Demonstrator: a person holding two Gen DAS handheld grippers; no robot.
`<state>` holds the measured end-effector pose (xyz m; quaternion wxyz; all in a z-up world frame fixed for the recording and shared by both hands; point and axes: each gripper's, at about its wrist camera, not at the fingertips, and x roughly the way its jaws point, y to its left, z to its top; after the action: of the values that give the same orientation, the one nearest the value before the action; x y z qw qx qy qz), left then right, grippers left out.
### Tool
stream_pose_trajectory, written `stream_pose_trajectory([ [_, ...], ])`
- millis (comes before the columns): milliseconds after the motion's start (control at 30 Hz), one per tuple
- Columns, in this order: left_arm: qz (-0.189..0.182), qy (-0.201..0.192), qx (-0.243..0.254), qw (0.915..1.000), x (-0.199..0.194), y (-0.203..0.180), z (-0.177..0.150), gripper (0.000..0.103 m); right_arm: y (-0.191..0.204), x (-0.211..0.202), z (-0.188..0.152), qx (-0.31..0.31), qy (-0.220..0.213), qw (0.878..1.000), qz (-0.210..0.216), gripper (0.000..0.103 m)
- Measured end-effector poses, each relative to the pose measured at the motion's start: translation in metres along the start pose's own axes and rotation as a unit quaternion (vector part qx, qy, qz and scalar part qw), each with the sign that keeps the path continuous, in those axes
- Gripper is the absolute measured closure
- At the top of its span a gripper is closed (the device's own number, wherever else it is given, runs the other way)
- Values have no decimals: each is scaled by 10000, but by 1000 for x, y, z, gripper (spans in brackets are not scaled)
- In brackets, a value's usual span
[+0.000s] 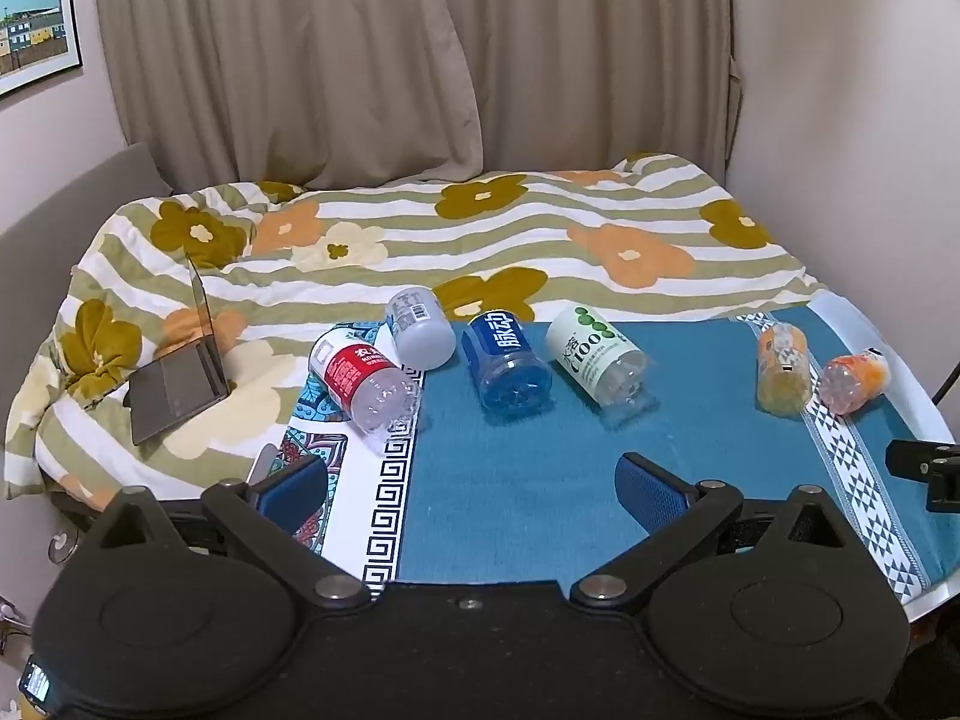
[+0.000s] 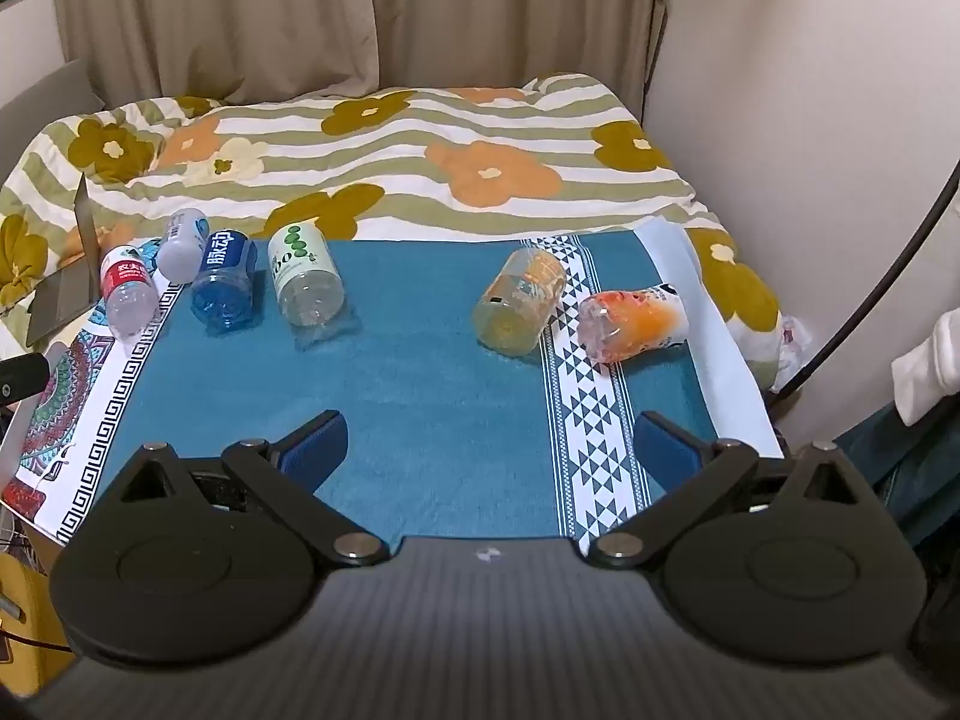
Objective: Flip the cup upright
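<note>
Several cut-bottle cups lie on their sides on the blue cloth [image 1: 528,480]: a red-label one [image 1: 360,378] [image 2: 127,291], a grey one [image 1: 420,327] [image 2: 181,244], a blue one [image 1: 507,357] [image 2: 223,282], a green-and-white one [image 1: 594,354] [image 2: 305,273], a yellow-orange one [image 1: 782,366] [image 2: 521,303] and an orange-pink one [image 1: 853,380] [image 2: 630,318]. My left gripper [image 1: 474,486] is open and empty near the cloth's front edge. My right gripper [image 2: 489,447] is open and empty, short of the two orange cups.
A bed with a flowered striped quilt [image 1: 480,228] lies behind the cloth. An open laptop [image 1: 180,372] sits on the quilt at left. Curtains [image 1: 360,60] and walls close the back and right. A black cable [image 2: 888,264] runs at right.
</note>
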<state>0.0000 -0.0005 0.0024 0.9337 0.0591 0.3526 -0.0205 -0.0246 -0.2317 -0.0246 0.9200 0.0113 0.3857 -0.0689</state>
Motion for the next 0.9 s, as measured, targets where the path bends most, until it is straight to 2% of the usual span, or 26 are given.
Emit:
stream_pose_trajectory([
  [900, -44, -49, 12, 10000, -5, -1, 0, 0, 1, -6, 1, 18, -42, 10000, 51, 0],
])
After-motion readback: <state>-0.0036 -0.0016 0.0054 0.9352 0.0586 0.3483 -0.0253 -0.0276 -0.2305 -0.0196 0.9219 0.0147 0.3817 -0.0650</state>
